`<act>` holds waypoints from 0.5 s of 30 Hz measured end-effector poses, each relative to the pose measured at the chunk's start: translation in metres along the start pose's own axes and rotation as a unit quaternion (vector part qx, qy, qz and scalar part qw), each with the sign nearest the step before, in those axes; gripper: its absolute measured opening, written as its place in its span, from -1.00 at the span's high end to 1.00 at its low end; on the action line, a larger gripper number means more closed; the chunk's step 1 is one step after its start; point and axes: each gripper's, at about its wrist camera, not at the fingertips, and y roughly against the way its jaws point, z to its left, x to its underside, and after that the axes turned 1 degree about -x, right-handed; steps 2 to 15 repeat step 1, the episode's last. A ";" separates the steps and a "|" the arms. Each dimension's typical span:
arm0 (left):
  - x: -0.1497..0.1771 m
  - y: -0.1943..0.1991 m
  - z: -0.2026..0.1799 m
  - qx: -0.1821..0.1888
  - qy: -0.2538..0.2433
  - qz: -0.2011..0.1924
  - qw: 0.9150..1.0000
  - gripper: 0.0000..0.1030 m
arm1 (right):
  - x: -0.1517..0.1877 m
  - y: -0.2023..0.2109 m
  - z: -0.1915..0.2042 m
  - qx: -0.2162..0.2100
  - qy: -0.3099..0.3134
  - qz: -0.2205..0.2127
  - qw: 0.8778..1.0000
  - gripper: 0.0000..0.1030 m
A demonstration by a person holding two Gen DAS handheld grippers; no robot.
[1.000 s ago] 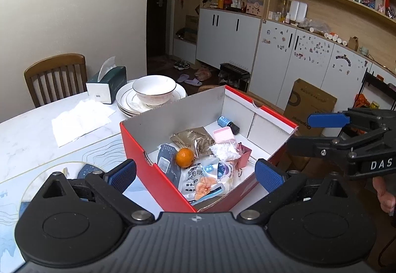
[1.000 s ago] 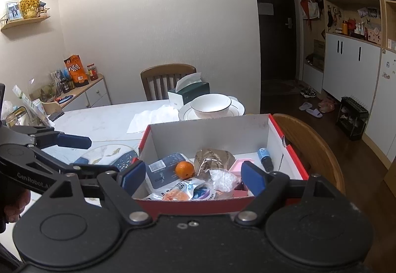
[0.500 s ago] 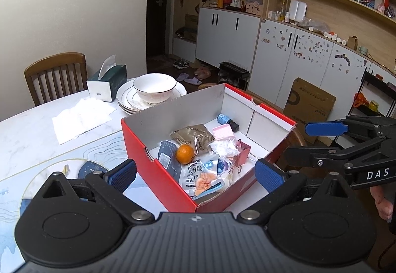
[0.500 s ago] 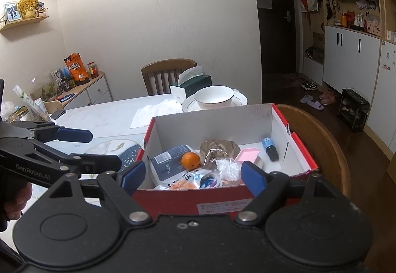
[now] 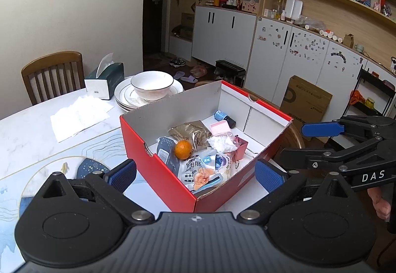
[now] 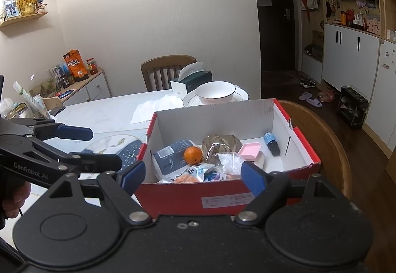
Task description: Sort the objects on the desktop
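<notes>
A red shoebox [image 5: 158,169] [image 6: 222,198] stands near the table corner. It holds an orange [image 5: 183,149] [image 6: 193,154], a brown foil pouch [image 5: 190,130], a pink case [image 6: 250,150], a blue-capped bottle [image 6: 271,143], a dark packet [image 6: 170,156] and snack bags [image 5: 198,169]. My left gripper [image 5: 195,174] is open and empty, held above the box's near corner. My right gripper [image 6: 193,175] is open and empty, just before the box's front wall. Each gripper also shows in the other's view, the right [image 5: 321,139] and the left [image 6: 81,144].
A bowl on stacked plates [image 5: 151,88] [image 6: 215,94], a tissue box [image 5: 104,80] and loose paper tissues [image 5: 79,114] lie behind the box. A round blue placemat [image 5: 49,179] lies left. Wooden chairs [image 5: 53,72] [image 6: 321,144] stand at the table's edges.
Both grippers have drawn back and up from the box, so it sits lower and smaller in both views. Both stay open and empty.
</notes>
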 end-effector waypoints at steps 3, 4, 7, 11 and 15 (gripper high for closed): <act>0.000 0.000 0.000 0.000 -0.001 0.000 1.000 -0.99 | 0.000 0.000 0.000 0.000 0.000 0.000 1.000 -0.64; 0.000 0.000 0.000 0.000 -0.001 0.000 1.000 -0.99 | 0.000 0.000 0.000 0.000 0.000 0.000 1.000 -0.64; 0.000 0.000 0.000 0.000 -0.001 0.000 1.000 -0.99 | 0.000 0.000 0.000 0.000 0.000 0.000 1.000 -0.64; 0.000 0.000 0.000 0.000 -0.001 0.000 1.000 -0.99 | 0.000 0.000 0.000 0.000 0.000 0.000 1.000 -0.64; 0.000 0.000 0.000 0.000 -0.001 0.000 1.000 -0.99 | 0.000 0.000 0.000 0.000 0.000 0.000 1.000 -0.64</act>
